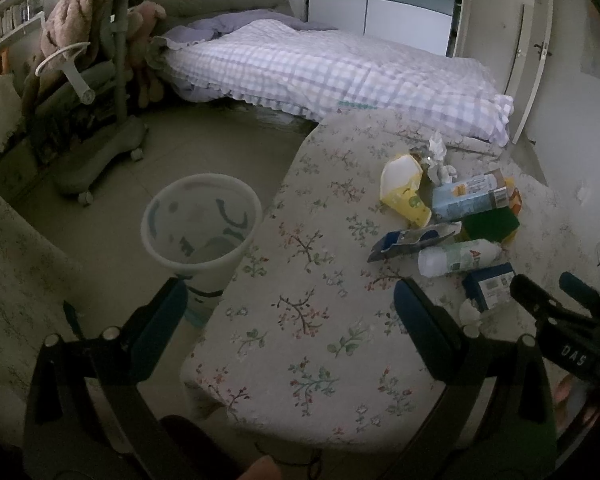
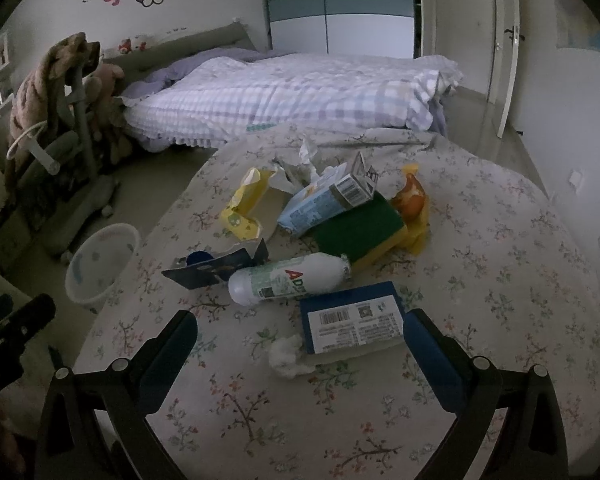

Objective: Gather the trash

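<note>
Nothing's collected yet: the white bin (image 1: 200, 224) on the floor at left looks empty. The left gripper (image 1: 288, 320) and right gripper (image 2: 300, 340) both hover spread and empty-handed, trash pile (image 2: 320, 236) untouched on the floral table (image 2: 500, 280).

Dim bedroom: checked-quilt bed (image 1: 320, 68), white wardrobe (image 2: 340, 8), open door (image 2: 504, 48), bookshelf (image 1: 8, 8) left, tiled floor (image 1: 204, 140).

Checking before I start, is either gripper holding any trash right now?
No. The left gripper and right gripper are both open and empty.
</note>
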`<state>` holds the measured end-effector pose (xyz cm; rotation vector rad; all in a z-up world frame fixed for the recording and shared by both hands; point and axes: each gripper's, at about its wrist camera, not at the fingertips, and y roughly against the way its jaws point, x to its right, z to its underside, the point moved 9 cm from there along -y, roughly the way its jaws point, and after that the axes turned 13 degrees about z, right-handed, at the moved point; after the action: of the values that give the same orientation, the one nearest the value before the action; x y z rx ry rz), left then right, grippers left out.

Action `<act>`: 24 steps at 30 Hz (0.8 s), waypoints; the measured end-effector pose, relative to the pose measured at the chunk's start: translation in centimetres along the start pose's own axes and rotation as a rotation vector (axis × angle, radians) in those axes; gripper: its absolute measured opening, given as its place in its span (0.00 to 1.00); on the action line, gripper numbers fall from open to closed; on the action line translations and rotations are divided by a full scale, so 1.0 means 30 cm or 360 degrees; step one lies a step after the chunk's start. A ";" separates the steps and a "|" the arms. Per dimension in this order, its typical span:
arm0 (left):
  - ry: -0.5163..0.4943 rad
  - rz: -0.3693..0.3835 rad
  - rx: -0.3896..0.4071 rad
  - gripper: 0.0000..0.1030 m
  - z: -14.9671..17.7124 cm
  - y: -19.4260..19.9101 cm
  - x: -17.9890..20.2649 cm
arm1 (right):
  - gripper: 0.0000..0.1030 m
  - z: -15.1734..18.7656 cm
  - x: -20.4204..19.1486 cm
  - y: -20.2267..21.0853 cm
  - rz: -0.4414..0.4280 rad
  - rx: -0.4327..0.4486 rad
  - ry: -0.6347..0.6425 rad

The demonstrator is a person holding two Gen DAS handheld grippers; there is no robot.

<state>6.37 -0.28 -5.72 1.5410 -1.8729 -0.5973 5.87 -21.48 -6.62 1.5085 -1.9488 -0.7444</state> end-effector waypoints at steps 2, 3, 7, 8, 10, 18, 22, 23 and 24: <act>0.0000 0.0002 -0.0001 0.99 -0.004 0.002 -0.008 | 1.00 -0.006 0.002 0.001 -0.0001 -0.0004 -0.0003; 0.0003 0.0005 -0.0005 0.99 -0.003 0.000 -0.007 | 1.00 -0.006 0.002 0.002 -0.0001 -0.0005 -0.0003; 0.0001 0.0004 -0.0003 0.99 0.000 -0.004 -0.006 | 1.00 -0.002 -0.002 0.001 0.0002 -0.0015 0.0006; 0.0002 0.0004 0.0002 0.99 -0.003 0.004 -0.003 | 1.00 0.000 -0.004 0.001 0.0001 -0.0017 0.0009; 0.0011 0.0006 -0.0003 0.99 -0.004 0.001 -0.006 | 1.00 0.003 -0.008 0.002 0.0001 -0.0017 0.0015; 0.0006 0.0012 0.0004 0.99 -0.004 0.009 -0.012 | 1.00 0.005 -0.011 -0.002 -0.0001 -0.0023 0.0018; 0.0002 0.0012 0.0007 0.99 -0.002 0.011 -0.016 | 1.00 0.005 -0.010 -0.002 -0.0002 -0.0026 0.0020; 0.0002 0.0013 0.0006 0.99 -0.001 0.010 -0.016 | 1.00 0.005 -0.010 -0.004 -0.0002 -0.0028 0.0019; 0.0001 0.0012 0.0006 0.99 0.000 0.009 -0.016 | 1.00 0.005 -0.010 -0.004 -0.0004 -0.0031 0.0016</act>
<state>6.24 0.25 -5.61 1.5353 -1.8795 -0.5899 5.91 -21.21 -6.85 1.5007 -1.9274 -0.7527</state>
